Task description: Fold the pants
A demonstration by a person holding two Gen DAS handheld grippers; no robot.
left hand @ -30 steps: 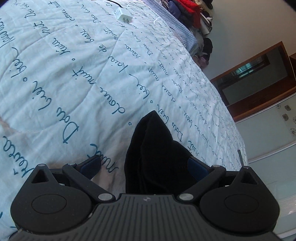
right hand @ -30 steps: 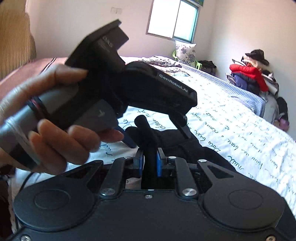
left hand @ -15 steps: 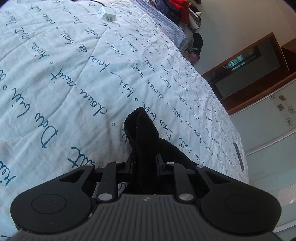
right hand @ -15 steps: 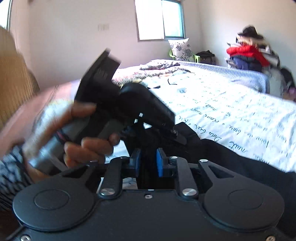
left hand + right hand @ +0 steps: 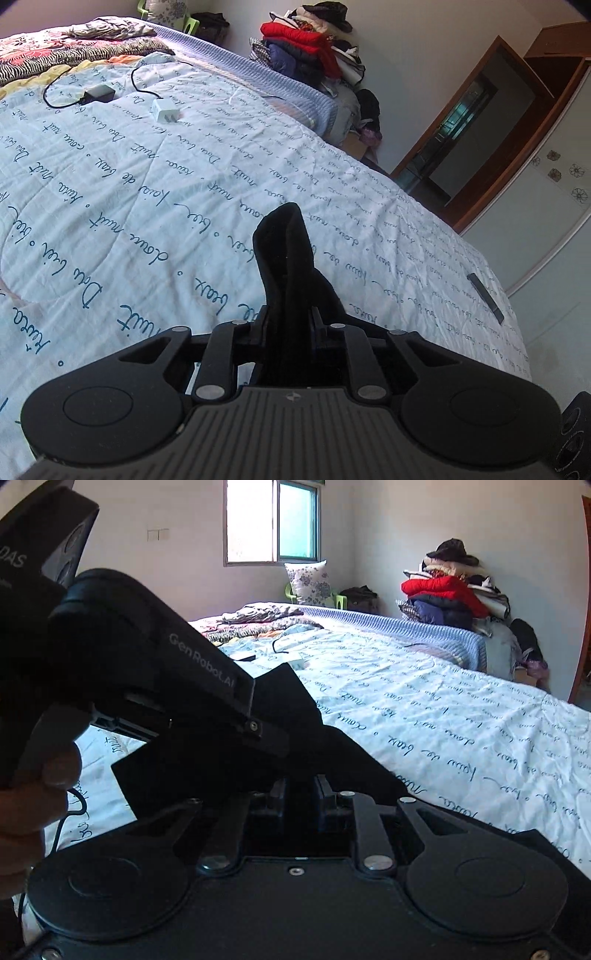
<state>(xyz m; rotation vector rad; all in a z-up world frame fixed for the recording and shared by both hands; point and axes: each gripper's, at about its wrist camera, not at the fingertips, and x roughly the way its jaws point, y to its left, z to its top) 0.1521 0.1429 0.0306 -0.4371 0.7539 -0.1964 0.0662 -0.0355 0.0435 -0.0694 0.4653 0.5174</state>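
On a bed (image 5: pixel 110 192) covered in script-print bedding, two hand-held grippers pinch black pants (image 5: pixel 284 258). The left hand-held gripper (image 5: pixel 288 317) is clenched on a bunched fold standing above the near bedding; the right hand-held gripper (image 5: pixel 301 788) grips the dark cloth just beside it, the fabric trailing right.
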